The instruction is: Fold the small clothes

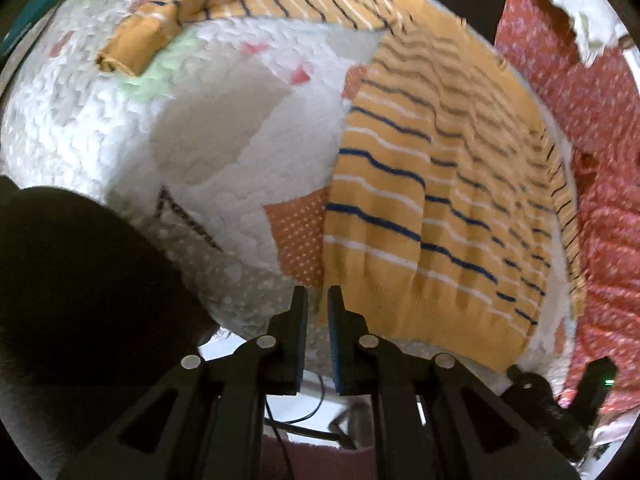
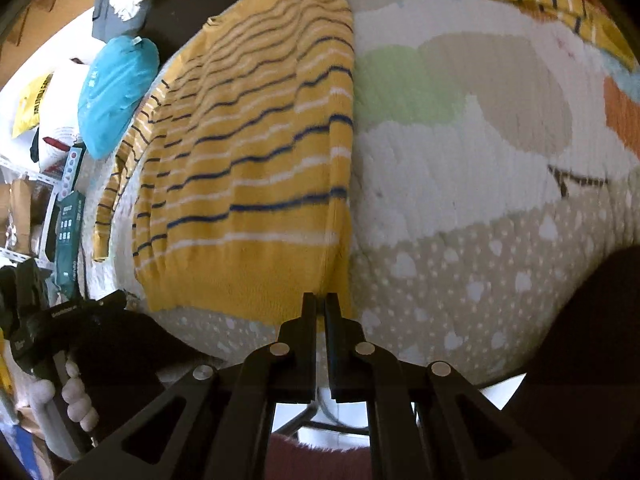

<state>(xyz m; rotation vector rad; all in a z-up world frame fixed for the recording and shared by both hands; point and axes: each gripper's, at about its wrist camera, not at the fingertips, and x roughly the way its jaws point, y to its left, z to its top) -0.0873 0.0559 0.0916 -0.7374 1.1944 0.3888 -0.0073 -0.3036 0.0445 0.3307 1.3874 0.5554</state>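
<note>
Patterned fleece blanket (image 2: 460,184) underneath; striped yellow sweater (image 2: 248,168) half-folded. Left gripper (image 1: 317,300) and right gripper (image 2: 319,304) clenched on near hem, apparently for carrying over.

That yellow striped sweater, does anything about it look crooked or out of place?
Yes. The sweater lies half folded, its body doubled lengthwise, while one sleeve trails out loose across the patterned blanket, cuff rumpled.
</note>
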